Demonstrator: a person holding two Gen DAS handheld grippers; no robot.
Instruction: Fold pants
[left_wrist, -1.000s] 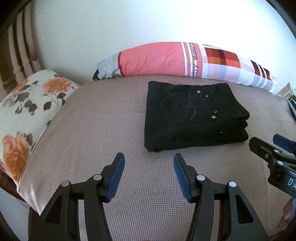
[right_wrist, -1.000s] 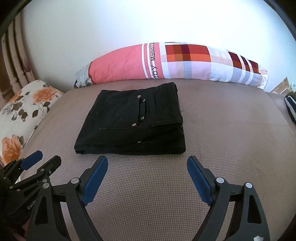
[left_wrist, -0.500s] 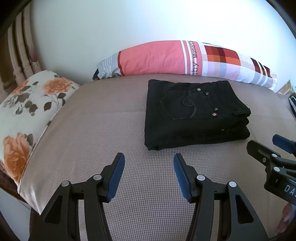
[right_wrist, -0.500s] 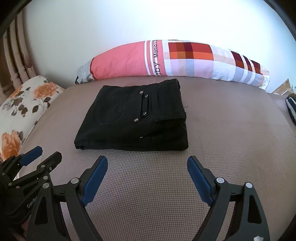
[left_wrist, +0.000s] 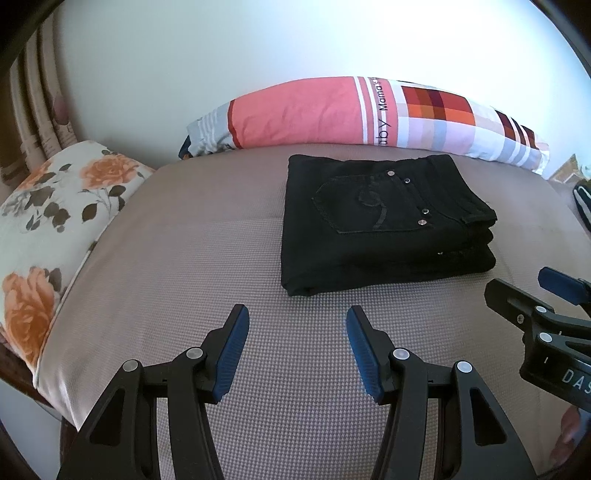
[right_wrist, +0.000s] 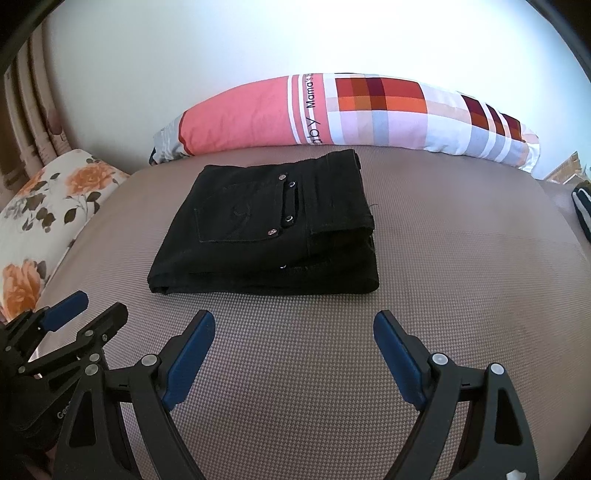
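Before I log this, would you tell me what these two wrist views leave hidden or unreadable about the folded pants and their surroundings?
- Pants: the inner layers of the fold and the underside are covered by the top layer in both views.
- Dark striped item: cut off by the right edge in both views, so it cannot be identified.
- Long pillow: its printed lettering is only partly legible, small and curved.
- Right gripper: in the left wrist view the frame edge cuts it.

Only the view of the folded pants (left_wrist: 384, 221) has shifted slightly.
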